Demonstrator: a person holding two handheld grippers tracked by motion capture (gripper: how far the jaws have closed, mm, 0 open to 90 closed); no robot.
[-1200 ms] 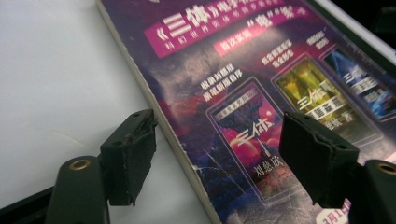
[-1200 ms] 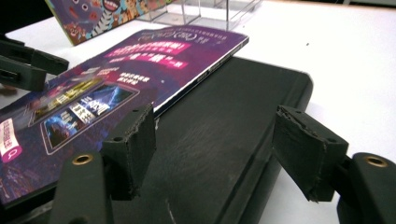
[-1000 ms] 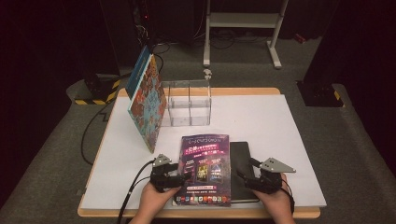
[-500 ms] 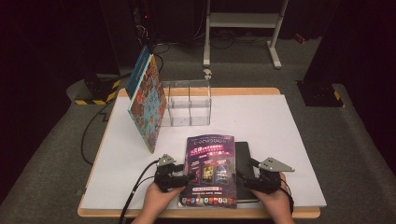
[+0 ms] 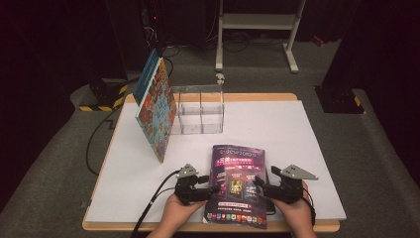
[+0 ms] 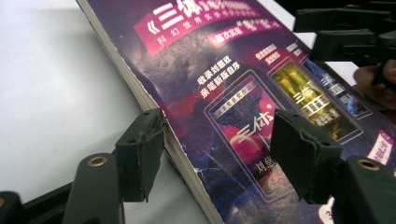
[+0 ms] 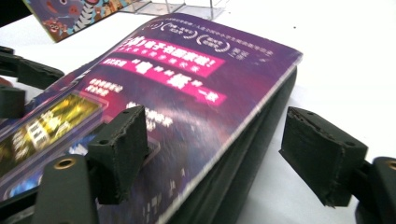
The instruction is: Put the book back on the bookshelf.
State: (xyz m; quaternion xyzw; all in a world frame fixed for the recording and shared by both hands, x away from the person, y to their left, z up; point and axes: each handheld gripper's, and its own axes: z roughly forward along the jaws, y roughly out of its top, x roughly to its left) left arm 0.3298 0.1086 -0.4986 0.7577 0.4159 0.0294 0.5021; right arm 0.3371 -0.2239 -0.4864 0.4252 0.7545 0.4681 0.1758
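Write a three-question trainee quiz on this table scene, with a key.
1. Multiple choice: What does the purple book rest on? A) a dark book; B) a green tray; C) a red box.
2. True or false: The colourful picture book lies flat on the white table.
3. Short answer: Which part of the purple book sits between the pads of the left gripper?

Key
1. A: it lies on a dark book.
2. False: it stands tilted, leaning beside the clear acrylic organizer.
3. Its page edge; the pads straddle it without pressing. The right gripper likewise straddles the stack's other edge, open.
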